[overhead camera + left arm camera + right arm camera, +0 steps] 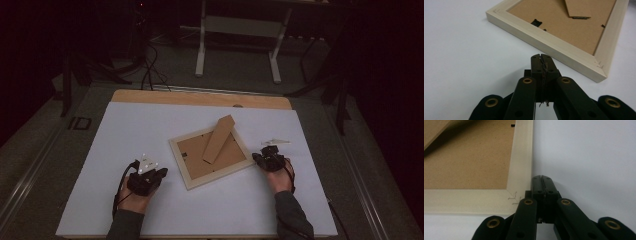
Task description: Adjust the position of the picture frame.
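Observation:
A pale wooden picture frame (186,170) lies face down on the white table top (150,130), its brown backing board up and its cardboard stand (218,138) raised. My left gripper (163,172) rests on the table just left of the frame, jaws pressed together with nothing between them; the frame's long edge (554,46) lies a short way ahead of its tips (541,57). My right gripper (256,158) sits at the frame's right corner, shut and empty, its tips (541,178) right beside the frame's corner (520,187).
A small white strip (275,142) lies on the table behind the right gripper. The table's wooden back edge (200,98) shows beyond the white sheet. A white stand (240,30) and dark cables (149,70) are on the floor behind.

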The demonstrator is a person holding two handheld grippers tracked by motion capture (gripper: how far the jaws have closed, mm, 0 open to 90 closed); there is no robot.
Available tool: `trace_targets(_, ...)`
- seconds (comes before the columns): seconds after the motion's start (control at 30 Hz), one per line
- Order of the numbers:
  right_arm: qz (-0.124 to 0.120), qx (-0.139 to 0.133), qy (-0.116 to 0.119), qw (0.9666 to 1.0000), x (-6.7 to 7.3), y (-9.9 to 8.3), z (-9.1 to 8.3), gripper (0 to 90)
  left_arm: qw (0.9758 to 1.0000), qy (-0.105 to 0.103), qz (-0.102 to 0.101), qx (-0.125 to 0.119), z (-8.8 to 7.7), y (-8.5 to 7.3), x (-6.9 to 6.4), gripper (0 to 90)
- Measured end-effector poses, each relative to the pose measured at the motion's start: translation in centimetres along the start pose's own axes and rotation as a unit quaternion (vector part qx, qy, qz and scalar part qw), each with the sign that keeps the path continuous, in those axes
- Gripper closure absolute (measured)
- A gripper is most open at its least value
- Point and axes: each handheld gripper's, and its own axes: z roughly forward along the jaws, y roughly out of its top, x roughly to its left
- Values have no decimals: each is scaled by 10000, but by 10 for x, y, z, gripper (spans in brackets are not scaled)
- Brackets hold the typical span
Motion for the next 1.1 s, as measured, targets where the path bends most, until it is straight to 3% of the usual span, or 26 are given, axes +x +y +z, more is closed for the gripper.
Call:
trace_targets(0.43,-141,48,33,9999,7,-4,-2,900,9998,-151,164,-10,1,1,-7,900)
trace_targets(0.8,-294,59,93,9995,16,-8,-5,900,9996,-243,126,-20,1,1,-6,900)
trace_targets(1.1,-439,55,150,9989,26,-12,-7,900,9989,-399,246,15,4,1,-9,900)
